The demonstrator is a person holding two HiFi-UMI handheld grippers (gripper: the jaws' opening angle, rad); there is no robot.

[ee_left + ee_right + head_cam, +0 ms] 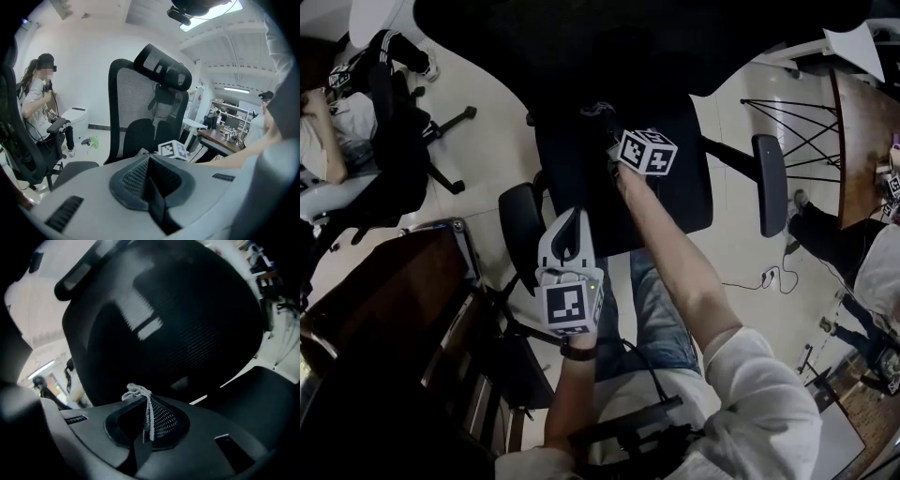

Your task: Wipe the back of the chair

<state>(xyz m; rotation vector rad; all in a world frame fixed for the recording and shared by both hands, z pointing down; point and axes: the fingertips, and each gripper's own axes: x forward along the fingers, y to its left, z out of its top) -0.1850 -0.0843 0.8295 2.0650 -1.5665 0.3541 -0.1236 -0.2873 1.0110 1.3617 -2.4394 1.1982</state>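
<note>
A black office chair stands in front of me, and its mesh back [140,110] with the headrest [164,70] rises in the left gripper view. The same back [178,319] fills the right gripper view at close range. My right gripper [146,401] is shut on a small grey cloth [140,394], held just in front of the lower back of the chair. In the head view its marker cube [645,150] hovers over the chair seat [675,187]. My left gripper [568,225] hangs back by the left armrest [517,220], shut with nothing in it.
A person [40,103] sits on another dark chair [403,131] to the left. A dark wooden desk [384,291] stands at the lower left and a brown table [862,141] at the right. The right armrest [769,183] juts out, and a cable [764,277] lies on the floor.
</note>
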